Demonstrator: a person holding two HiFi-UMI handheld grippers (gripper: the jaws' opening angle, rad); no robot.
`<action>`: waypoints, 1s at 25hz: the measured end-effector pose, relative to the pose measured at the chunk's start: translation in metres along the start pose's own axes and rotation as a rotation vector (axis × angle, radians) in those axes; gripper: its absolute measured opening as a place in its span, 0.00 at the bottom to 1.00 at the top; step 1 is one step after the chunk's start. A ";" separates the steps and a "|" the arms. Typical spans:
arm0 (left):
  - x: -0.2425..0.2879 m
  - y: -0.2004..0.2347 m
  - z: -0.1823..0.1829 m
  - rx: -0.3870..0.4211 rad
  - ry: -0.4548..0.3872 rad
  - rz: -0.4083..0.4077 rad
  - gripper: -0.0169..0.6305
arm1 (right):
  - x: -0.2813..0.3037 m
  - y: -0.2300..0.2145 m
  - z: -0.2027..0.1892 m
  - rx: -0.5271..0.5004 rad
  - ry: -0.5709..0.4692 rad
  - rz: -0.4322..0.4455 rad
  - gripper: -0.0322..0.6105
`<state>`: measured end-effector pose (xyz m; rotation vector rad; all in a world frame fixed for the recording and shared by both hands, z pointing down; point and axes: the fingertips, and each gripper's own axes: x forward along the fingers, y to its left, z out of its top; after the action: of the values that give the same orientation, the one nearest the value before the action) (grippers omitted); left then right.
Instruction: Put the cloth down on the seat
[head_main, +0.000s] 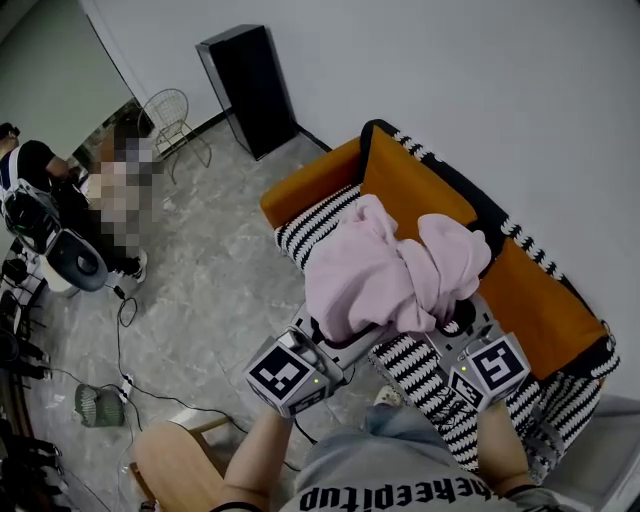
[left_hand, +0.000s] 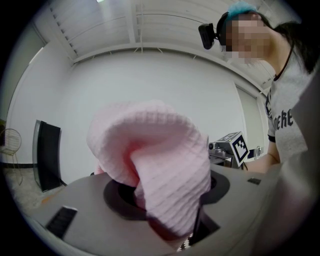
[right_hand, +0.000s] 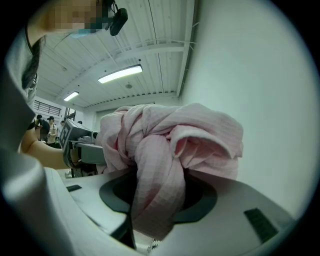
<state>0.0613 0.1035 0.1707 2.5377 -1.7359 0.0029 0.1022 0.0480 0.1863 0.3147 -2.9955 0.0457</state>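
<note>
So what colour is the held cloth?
Pale pink; the cloth shows best in the head view.

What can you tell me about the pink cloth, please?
The cloth is pale pink, soft, waffle-textured fabric, crumpled into a loose bundle of folds. It hangs bunched between the left gripper and right gripper, each clamped on a fold, over the orange, striped seat. Whether it touches the seat is unclear.
</note>
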 end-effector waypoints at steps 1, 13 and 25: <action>0.006 0.004 -0.003 0.004 0.000 0.005 0.45 | 0.003 -0.007 -0.003 0.003 -0.003 0.003 0.36; 0.037 0.040 -0.014 0.003 0.022 -0.023 0.45 | 0.034 -0.042 -0.013 0.020 -0.001 -0.021 0.36; 0.054 0.114 0.003 -0.025 0.063 -0.179 0.45 | 0.095 -0.066 0.006 0.058 0.002 -0.177 0.36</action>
<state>-0.0256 0.0120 0.1756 2.6344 -1.4726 0.0501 0.0227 -0.0359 0.1939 0.5842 -2.9552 0.1158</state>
